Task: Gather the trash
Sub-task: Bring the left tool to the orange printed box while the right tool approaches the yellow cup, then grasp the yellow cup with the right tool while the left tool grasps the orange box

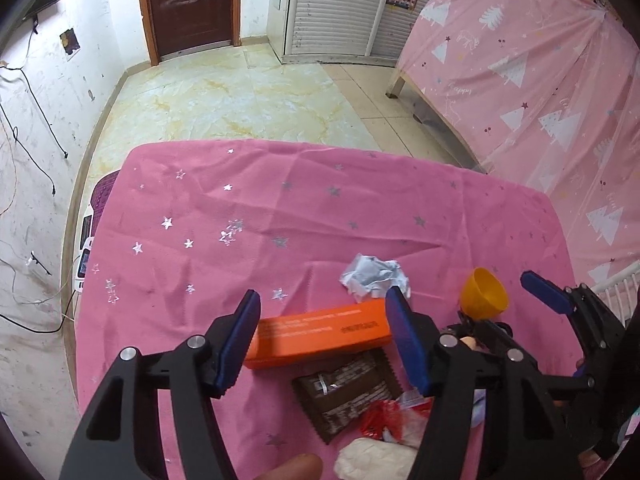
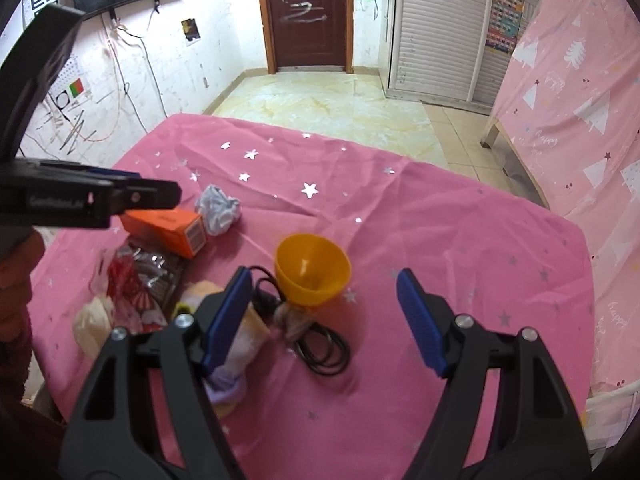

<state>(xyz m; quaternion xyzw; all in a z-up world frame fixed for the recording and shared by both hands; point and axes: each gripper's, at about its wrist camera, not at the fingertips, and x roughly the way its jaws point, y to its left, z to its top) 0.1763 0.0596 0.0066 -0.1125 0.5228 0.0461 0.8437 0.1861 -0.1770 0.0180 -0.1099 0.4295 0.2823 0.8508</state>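
Note:
An orange box (image 1: 320, 332) lies on the pink star cloth (image 1: 280, 208), between the open fingers of my left gripper (image 1: 324, 320), which hovers just above it. A crumpled grey paper (image 1: 374, 276) lies behind the box. A brown wrapper (image 1: 348, 392), a red-and-clear wrapper (image 1: 394, 420) and a white wad (image 1: 372, 458) lie nearer. My right gripper (image 2: 324, 290) is open and empty above a yellow funnel (image 2: 312, 270), a black cable (image 2: 320, 344) and a sock (image 2: 240, 360). The box (image 2: 168, 228) and paper (image 2: 218, 210) also show in the right wrist view.
The table edge drops to a tiled floor (image 1: 240, 100) beyond. A pink-curtained bed (image 1: 540, 80) stands to the right. A wall with hanging cables (image 1: 36, 128) is to the left. The far half of the cloth holds nothing but printed stars.

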